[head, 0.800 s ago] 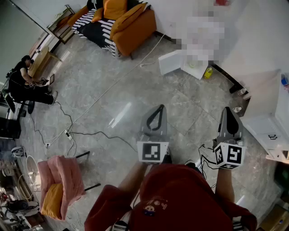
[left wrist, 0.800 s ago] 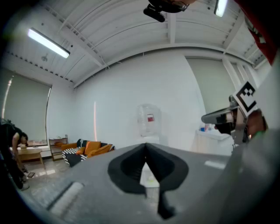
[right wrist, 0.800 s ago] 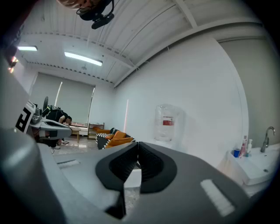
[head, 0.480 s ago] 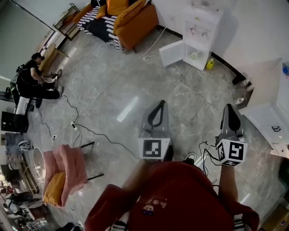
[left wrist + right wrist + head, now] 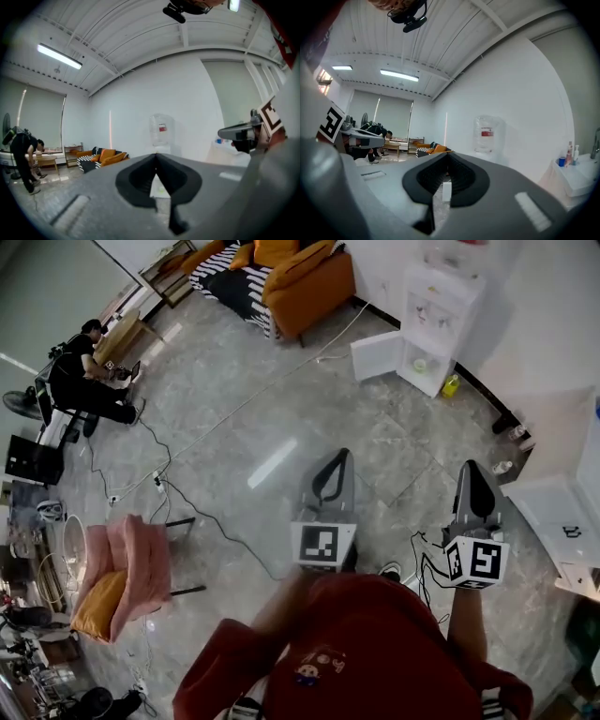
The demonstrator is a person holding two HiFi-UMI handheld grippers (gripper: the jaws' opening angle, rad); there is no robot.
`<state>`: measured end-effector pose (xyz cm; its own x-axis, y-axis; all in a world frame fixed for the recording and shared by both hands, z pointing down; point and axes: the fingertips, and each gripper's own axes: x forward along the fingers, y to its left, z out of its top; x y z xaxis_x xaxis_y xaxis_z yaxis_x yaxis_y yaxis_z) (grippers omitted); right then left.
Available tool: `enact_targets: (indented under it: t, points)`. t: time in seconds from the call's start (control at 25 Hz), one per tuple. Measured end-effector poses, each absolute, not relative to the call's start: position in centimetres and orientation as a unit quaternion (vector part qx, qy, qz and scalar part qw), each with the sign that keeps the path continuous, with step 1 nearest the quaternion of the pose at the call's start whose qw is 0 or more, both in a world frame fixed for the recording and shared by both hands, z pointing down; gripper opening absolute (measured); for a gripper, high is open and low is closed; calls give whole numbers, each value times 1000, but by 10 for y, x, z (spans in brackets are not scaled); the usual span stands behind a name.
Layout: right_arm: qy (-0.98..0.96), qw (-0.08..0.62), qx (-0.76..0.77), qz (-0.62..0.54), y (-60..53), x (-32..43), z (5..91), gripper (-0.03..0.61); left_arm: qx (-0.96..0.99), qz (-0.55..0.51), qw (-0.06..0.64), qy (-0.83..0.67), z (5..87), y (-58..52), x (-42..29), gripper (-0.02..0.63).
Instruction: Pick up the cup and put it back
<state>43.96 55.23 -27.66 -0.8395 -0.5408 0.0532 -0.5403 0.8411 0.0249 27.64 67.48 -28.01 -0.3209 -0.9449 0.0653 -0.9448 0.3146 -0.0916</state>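
Observation:
I can make out no cup in any view. In the head view both grippers are held out over the grey tiled floor in front of the person in a red top. My left gripper (image 5: 335, 462) is shut with nothing between its jaws, and its closed tips (image 5: 155, 156) point toward a white water dispenser (image 5: 160, 133). My right gripper (image 5: 472, 472) is also shut and empty. Its closed tips (image 5: 449, 155) face the same water dispenser (image 5: 486, 136) against the white wall.
The water dispenser (image 5: 427, 324) stands at the far wall with its lower door open and a yellow bottle (image 5: 452, 385) beside it. An orange sofa (image 5: 305, 273) is at the back. A white counter (image 5: 562, 512) is right, a pink chair (image 5: 122, 573) and cables (image 5: 187, 512) left, where a person (image 5: 89, 381) sits.
The room has slid to the right in the head view as the camera turned. Both grippers stay side by side, shut and empty.

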Motion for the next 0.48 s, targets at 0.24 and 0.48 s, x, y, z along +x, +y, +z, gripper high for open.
enact_targets:
  t: [0.24, 0.48]
  points:
    - [-959, 37, 277, 40, 548, 398, -266, 2, -571, -59, -6, 819, -272, 684, 235, 2]
    - [-956, 54, 285, 34, 537, 335, -254, 2, -557, -63, 0, 828, -258, 691, 161, 2]
